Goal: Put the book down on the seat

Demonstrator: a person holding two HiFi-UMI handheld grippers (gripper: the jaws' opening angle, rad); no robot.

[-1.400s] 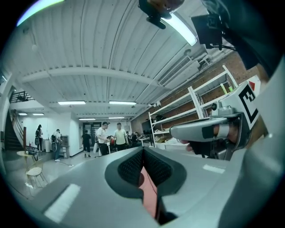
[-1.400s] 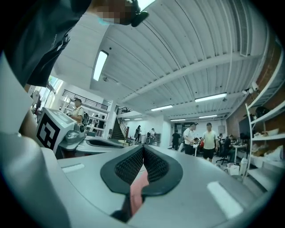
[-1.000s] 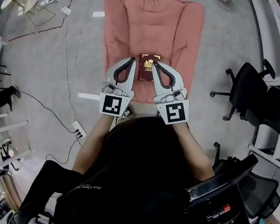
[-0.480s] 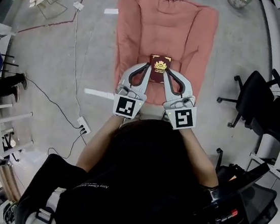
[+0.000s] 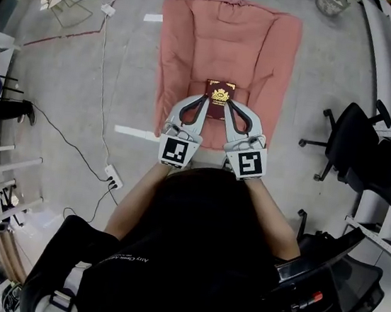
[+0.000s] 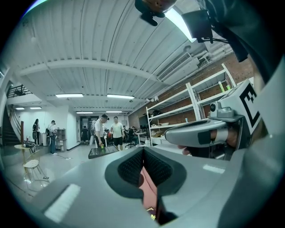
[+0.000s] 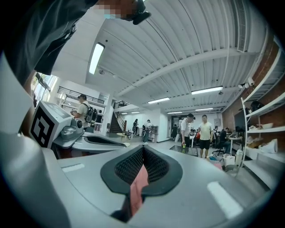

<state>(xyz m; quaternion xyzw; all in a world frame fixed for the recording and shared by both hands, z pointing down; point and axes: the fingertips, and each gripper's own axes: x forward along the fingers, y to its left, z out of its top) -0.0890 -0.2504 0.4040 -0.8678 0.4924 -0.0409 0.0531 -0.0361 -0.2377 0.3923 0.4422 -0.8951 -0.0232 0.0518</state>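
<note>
**Both grippers clamped on book, low over front of seat**

The book (image 5: 220, 93) is dark red with a gold emblem on the cover and sits flat, cover up, over the front middle of the pink seat (image 5: 229, 38). The head view doesn't show whether it touches the cushion. The seat back lies beyond the book and the front edge is just behind the gripper bodies.

The left gripper (image 5: 205, 98) pinches the book's near left corner. In the left gripper view its jaws are pressed together at the tips (image 6: 143, 150). A dark red sliver of book with a fleck of gold (image 6: 152, 215) shows low in the slot, with pink above it.

The right gripper (image 5: 228, 102) pinches the near right corner. Its own view shows the same thing, tips closed tight (image 7: 143, 149) and a pink strip in the slot below.

The two grippers angle in toward each other over the seat's front edge. Their marker cubes are side by side, just off the seat on the person's side. The person stands right at the front of the seat, arms forward.

A black office chair (image 5: 358, 144) stands well off the seat's right side. A white power strip (image 5: 113, 176) with its cable lies on the floor (image 5: 69, 85), off the seat's front left. Both gripper views show people standing (image 6: 116, 131) far beyond the seat.
</note>
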